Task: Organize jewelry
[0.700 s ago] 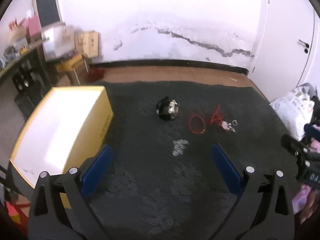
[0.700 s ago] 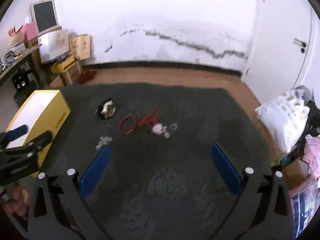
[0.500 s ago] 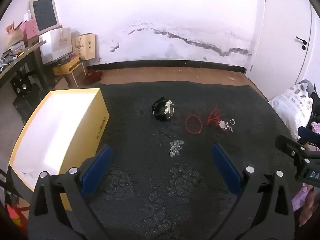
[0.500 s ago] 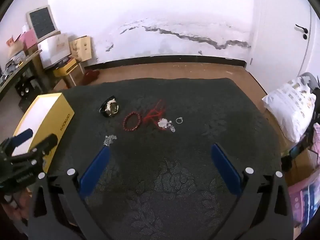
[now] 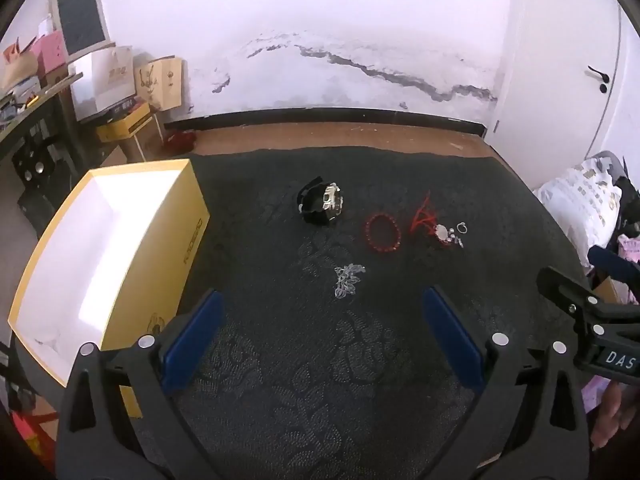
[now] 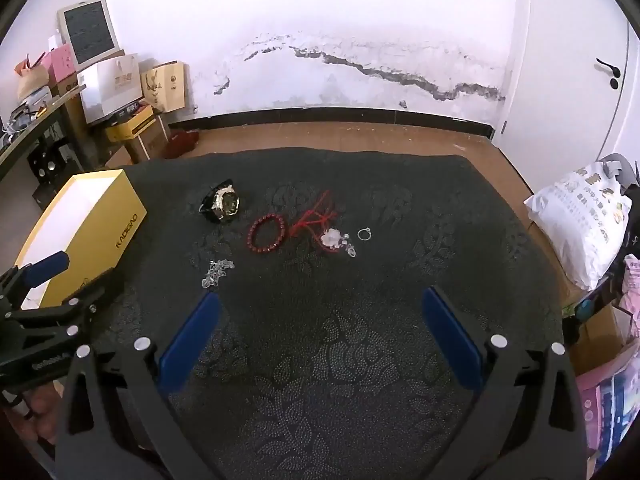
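Note:
Jewelry lies on a dark patterned cloth: a black watch [image 5: 321,203] [image 6: 222,201], a red bead bracelet [image 5: 382,233] [image 6: 267,234], a red cord with a pale pendant [image 5: 434,228] [image 6: 326,230], a small silver ring [image 5: 462,227] [image 6: 364,233] and a clear crystal chain [image 5: 348,280] [image 6: 216,272]. An open yellow box [image 5: 100,256] [image 6: 86,236] with a white inside stands at the left. My left gripper [image 5: 320,330] and right gripper [image 6: 318,330] are both open and empty, hovering short of the jewelry.
The cloth-covered table [image 6: 360,360] ends at a wooden floor and a cracked white wall. Shelves with boxes [image 5: 116,80] stand far left. A white printed bag [image 6: 580,224] lies at the right. The right gripper shows at the left view's right edge [image 5: 592,320].
Both views have steadied and sharpened. The jewelry sits slightly farther off and higher in both views; both grippers stay open and empty.

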`<state>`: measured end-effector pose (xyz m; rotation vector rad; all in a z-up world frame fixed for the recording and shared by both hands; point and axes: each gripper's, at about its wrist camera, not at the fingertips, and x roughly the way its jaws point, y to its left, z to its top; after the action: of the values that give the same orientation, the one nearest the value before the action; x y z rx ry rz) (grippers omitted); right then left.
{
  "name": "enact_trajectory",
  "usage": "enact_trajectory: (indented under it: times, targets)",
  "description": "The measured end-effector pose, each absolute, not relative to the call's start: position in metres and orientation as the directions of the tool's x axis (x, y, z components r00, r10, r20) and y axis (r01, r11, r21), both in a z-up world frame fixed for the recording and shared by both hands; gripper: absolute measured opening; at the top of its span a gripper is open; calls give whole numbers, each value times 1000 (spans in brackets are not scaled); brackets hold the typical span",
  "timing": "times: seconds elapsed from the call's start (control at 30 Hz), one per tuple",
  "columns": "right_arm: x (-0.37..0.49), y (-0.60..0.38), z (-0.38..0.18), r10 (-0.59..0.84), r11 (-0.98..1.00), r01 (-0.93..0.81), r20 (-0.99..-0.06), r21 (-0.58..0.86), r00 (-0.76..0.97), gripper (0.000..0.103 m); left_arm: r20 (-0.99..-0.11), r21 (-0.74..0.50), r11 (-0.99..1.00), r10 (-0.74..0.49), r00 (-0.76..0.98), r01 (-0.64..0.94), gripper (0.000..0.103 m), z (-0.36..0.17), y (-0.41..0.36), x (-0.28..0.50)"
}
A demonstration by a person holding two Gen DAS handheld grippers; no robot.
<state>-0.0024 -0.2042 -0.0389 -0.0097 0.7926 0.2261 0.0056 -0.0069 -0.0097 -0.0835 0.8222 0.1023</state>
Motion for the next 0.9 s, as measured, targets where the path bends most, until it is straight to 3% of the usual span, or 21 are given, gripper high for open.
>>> enact_trajectory:
  times: [0.33, 0.9]
  targets:
    - [1, -202, -43, 202, 974, -214, -718, 75, 666, 98, -748, -68, 985, 56, 661, -161, 97, -13, 6, 4]
    - [1, -203, -44, 204, 974, -213, -723, 81, 660, 98, -744, -17, 992, 73, 664, -127, 97, -16, -3, 5]
